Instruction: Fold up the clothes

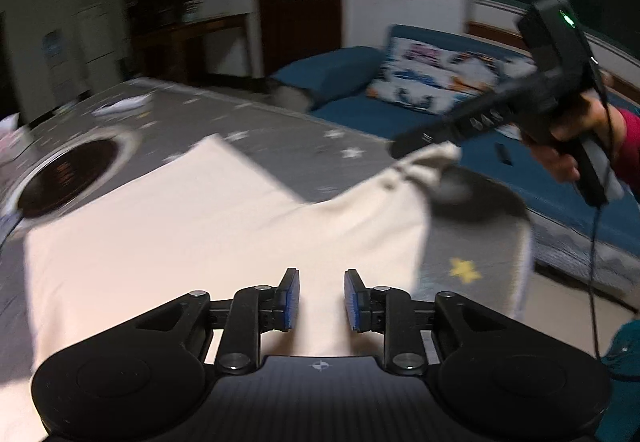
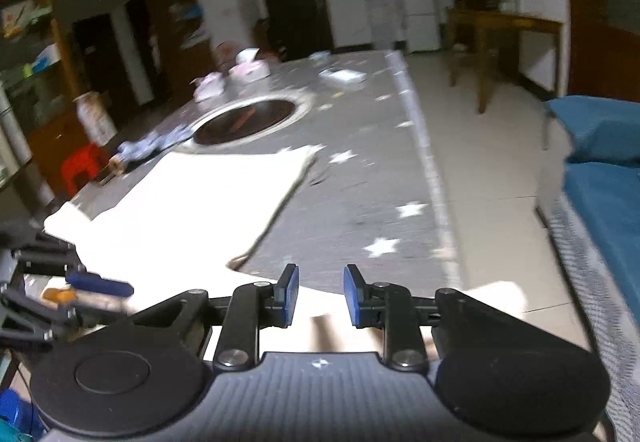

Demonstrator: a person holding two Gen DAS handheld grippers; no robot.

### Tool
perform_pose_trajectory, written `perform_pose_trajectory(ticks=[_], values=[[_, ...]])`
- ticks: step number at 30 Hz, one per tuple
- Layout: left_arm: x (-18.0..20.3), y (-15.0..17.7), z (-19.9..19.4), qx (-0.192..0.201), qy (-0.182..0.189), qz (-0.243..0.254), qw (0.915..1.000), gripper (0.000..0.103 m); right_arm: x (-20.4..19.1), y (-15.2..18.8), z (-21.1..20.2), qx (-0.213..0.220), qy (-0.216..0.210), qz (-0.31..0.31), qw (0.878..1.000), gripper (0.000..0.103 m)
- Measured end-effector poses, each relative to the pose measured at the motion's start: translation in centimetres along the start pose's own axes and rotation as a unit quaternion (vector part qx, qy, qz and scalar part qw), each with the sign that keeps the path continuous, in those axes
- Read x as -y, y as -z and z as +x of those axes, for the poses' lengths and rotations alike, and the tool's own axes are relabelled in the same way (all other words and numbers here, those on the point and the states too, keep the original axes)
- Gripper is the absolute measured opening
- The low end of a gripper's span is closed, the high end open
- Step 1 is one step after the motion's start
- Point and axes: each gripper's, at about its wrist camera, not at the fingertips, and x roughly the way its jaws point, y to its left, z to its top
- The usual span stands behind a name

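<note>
A cream garment (image 1: 192, 226) lies spread on the grey star-patterned table (image 1: 288, 146). My left gripper (image 1: 322, 298) hovers over its near part, open, with the blue pads apart and only flat cloth beneath them. At the right, a hand in a red sleeve holds my right gripper (image 1: 400, 148), whose tip sits at a raised, blurred corner of the garment (image 1: 428, 162). In the right wrist view my right gripper (image 2: 320, 292) is open above the garment's near edge (image 2: 200, 202), with no cloth pinched. A blurred blue pad of the left gripper (image 2: 100, 285) shows at the left.
A round dark hotplate (image 2: 248, 118) is set into the table beyond the garment. Small white items (image 2: 248, 66) crowd the far end. The table's long edge (image 2: 424, 146) borders tiled floor. A blue sofa (image 1: 352, 114) with a patterned pillow (image 1: 432, 78) stands close by, and a red stool (image 2: 80, 166) is on the other side.
</note>
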Motion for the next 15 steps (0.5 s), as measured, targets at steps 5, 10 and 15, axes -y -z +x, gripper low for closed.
perform_pose_trajectory(ticks=[5, 10, 15], values=[[-4.0, 1.7, -1.4, -0.005, -0.062, -0.065, 0.9959, 0.032, -1.1, 0.4, 2.2, -0.032, -0.003, -0.001, 0.999, 0.033], [-8.3, 3.4, -3.0, -0.006, -0.126, -0.117, 0.9850, 0.035, -0.9, 2.1, 1.4, -0.050, 0.014, 0.003, 0.999, 0.037], [-12.4, 5.3, -4.6, -0.010, -0.189, -0.165, 0.9680, 0.035, -0.8, 3.1, 0.3, -0.054, 0.029, 0.002, 0.998, 0.038]])
